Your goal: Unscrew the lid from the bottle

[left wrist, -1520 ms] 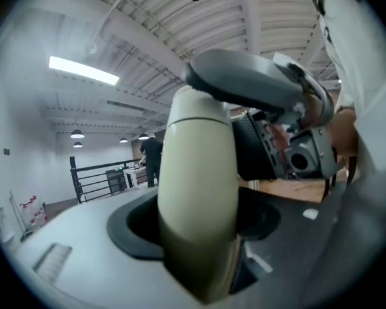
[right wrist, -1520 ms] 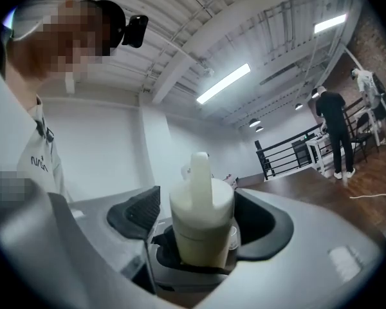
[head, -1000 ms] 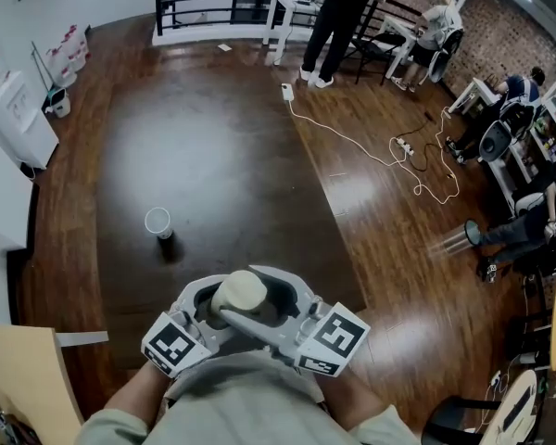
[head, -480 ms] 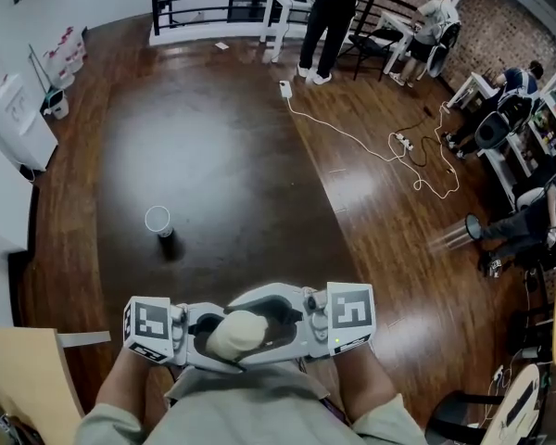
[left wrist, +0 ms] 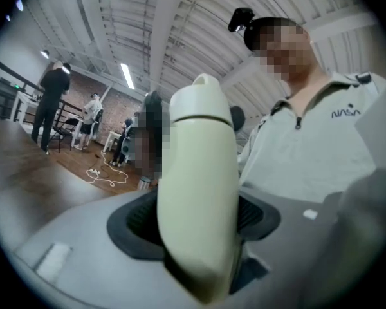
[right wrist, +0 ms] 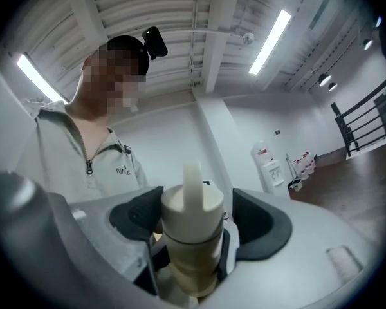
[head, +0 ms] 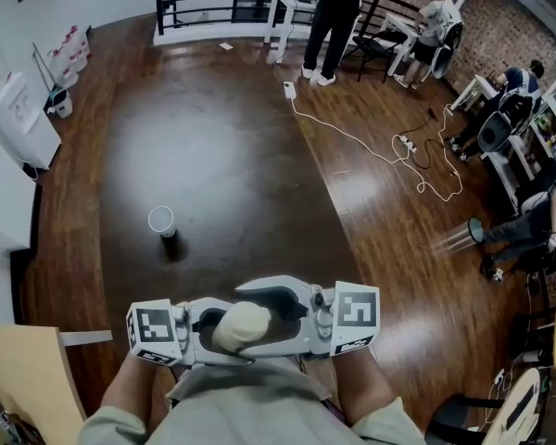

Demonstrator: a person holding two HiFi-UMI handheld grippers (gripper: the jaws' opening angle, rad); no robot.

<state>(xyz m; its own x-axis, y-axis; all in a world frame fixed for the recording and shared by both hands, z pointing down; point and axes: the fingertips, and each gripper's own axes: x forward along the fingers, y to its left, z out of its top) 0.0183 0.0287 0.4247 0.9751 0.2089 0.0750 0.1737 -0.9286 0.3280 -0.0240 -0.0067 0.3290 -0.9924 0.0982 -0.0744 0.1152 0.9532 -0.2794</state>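
Cream bottle stands upright, lid on top, clamped by the level left gripper; the facing right gripper's jaws, just opening, loosely flank the lid.

The only print that can be read is "NASA", in dark letters on the chest of the person's pale grey zip top, seen in the left gripper view. In the right gripper view the same logo is too small to read.

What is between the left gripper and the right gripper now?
The cream bottle, seen in the head view. The left gripper clamps its body; the right gripper's jaws have just been opening, with the lid between them.
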